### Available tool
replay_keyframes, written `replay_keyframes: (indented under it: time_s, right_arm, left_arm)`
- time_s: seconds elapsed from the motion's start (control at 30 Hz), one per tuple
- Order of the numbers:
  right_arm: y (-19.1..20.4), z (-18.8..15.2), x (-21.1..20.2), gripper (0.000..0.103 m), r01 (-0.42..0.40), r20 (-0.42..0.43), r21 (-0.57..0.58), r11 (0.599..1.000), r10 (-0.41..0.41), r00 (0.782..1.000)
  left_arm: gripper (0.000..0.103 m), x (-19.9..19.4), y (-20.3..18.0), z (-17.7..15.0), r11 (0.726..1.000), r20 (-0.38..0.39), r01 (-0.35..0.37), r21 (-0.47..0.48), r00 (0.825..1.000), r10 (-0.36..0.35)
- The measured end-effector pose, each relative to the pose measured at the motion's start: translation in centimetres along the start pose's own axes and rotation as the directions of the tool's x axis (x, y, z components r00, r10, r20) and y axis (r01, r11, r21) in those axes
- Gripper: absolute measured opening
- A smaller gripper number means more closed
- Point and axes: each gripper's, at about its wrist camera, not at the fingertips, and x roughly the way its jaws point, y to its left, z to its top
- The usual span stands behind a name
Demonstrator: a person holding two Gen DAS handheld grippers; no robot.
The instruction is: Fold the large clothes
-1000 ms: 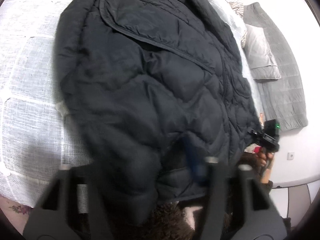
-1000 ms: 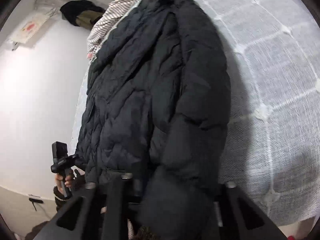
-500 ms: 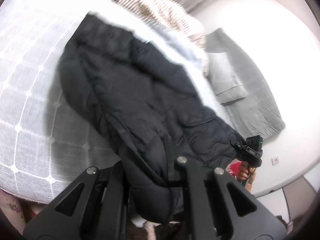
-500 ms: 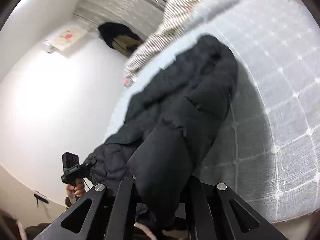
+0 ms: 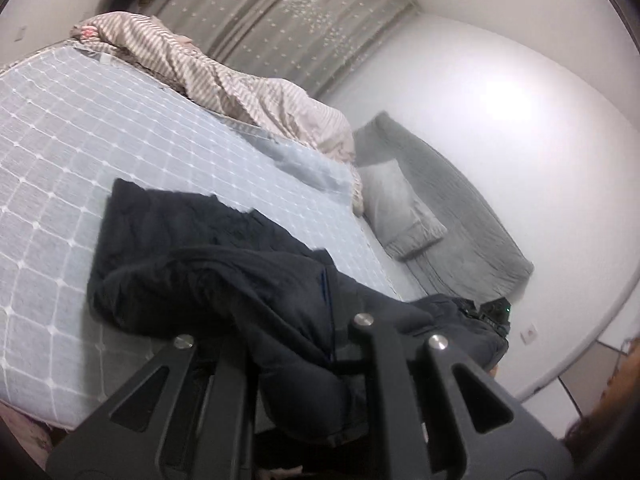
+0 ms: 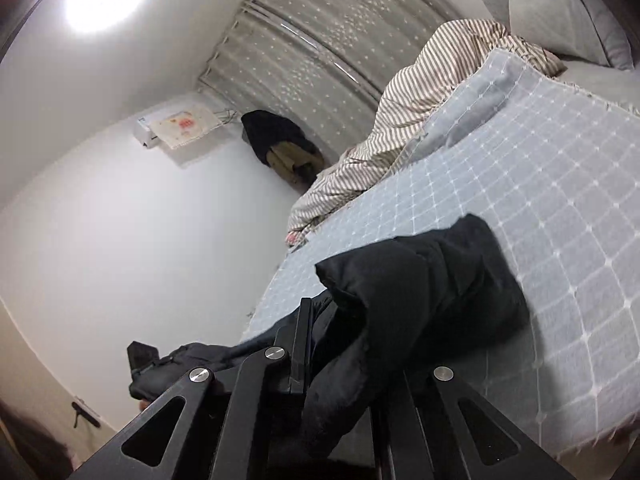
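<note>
A black quilted jacket (image 5: 208, 272) lies partly on the checked grey bed cover (image 5: 72, 140), its near end lifted off the bed. My left gripper (image 5: 300, 344) is shut on the jacket's near edge, with fabric bunched between the fingers. In the right wrist view the jacket (image 6: 420, 300) rises in a fold over the bed cover (image 6: 540, 200), and my right gripper (image 6: 344, 360) is shut on its other near edge. Each gripper shows small in the other's view, at the jacket's far corner.
A striped beige duvet (image 5: 224, 80) is heaped at the far side of the bed. A grey pillow (image 5: 396, 204) and grey blanket (image 5: 460, 232) lie against the white wall. Dark clothes (image 6: 280, 144) hang by the curtain (image 6: 332, 40).
Both grippers have pulled back and up with the jacket's near edge. The jacket, spread flat and filling the views a second ago, now looks small and bunched, with much bed and room showing.
</note>
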Motion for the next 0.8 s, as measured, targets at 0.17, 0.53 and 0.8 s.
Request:
replay_keyframes:
  time_s: [0.17,0.53,0.8]
  right_arm:
    - [-1.8,3.6,5.8,0.006,0.107,-0.022,0.004,0.994,-0.107,0.994]
    - [-11.5,7.3,20.9,0.01,0.335,-0.172,0.075,0.939,-0.319,0.932]
    - [-17.1,5.2,25.8,0.015,0.448,-0.261,0.077,0.891,-0.415,0.871]
  left_arm:
    - [0.013,5.8,3.0,2.7,0.99,-0.004,-0.136,-0.037,0.991,0.136]
    - [0.016,17.9,11.3,4.8,0.918,-0.104,-0.395,-0.047,0.916,0.388]
    - [0.02,22.7,14.5,2.9,0.883,-0.166,-0.469,-0.002,0.871,0.462]
